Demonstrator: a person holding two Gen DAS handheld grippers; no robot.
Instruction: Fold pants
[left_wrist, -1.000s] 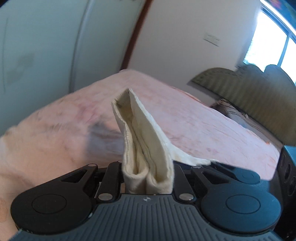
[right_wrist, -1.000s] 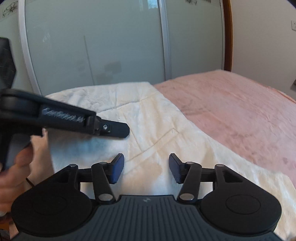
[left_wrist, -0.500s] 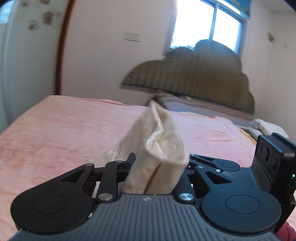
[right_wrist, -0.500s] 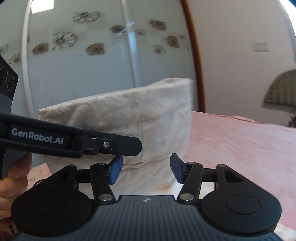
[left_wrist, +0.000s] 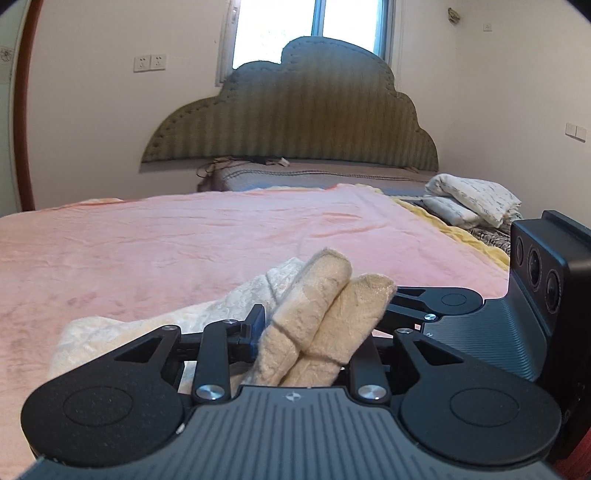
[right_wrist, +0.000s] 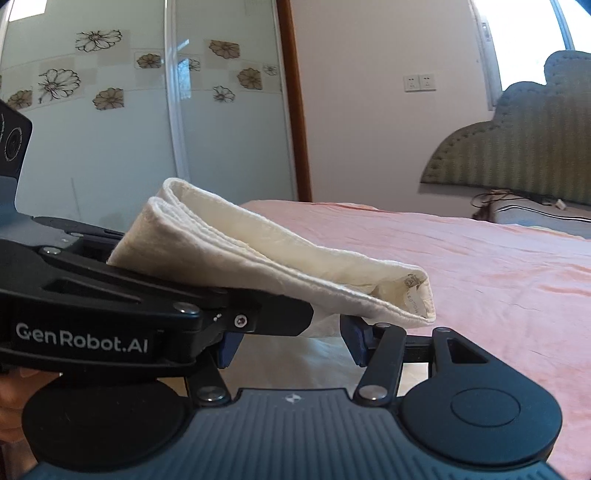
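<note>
The cream pants are bunched in a thick fold between the fingers of my left gripper, which is shut on them and holds them just above the pink bedspread. In the right wrist view the folded pants hang from the left gripper's black arm, with a label showing at the right end. My right gripper is open and empty just below the fold, with its blue pads apart. More cream cloth lies under it.
A padded green headboard stands against the far wall under a window. Folded white bedding lies at the bed's right side. Sliding wardrobe doors with flower prints stand to the left. The right gripper's body is close on the right.
My left gripper has swung round from the wardrobe side towards the headboard, carrying the pants up and over. The right gripper has stayed open, and the fold now hangs right above its fingers.
</note>
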